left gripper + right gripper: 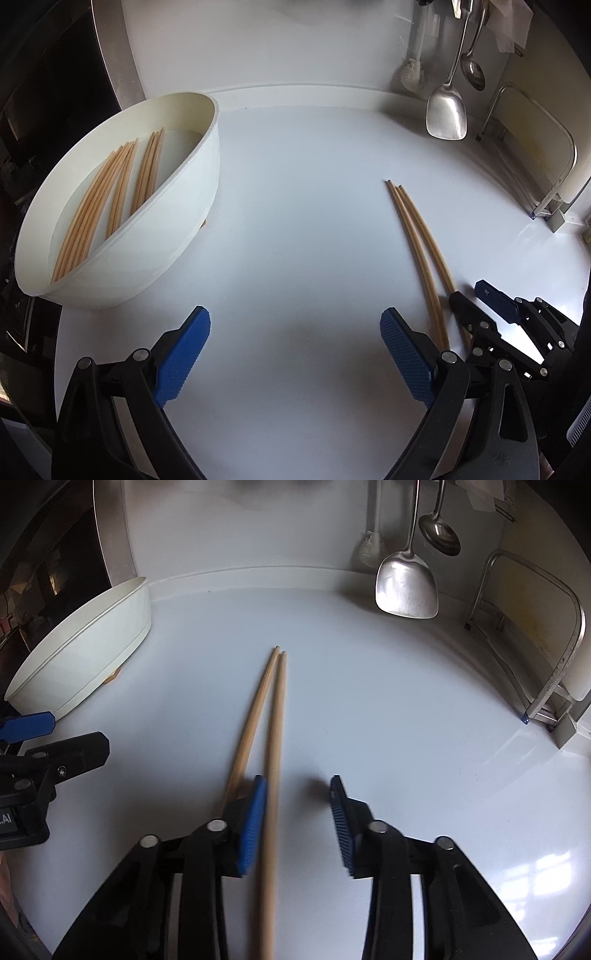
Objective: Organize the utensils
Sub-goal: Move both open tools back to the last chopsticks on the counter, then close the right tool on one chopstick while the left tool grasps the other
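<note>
On white counter [369,709]: two loose chopsticks [277,709] side by side; one lies between right gripper [298,794] pads, gap remaining, unclamped. Left gripper [295,325] spread wide, empty. More chopsticks [107,195] inside white tub [184,206] at left.

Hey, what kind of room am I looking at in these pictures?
Most likely a home kitchen. A metal spatula and ladle hang at the back wall over a white counter, and a white tub holds wooden chopsticks.
</note>
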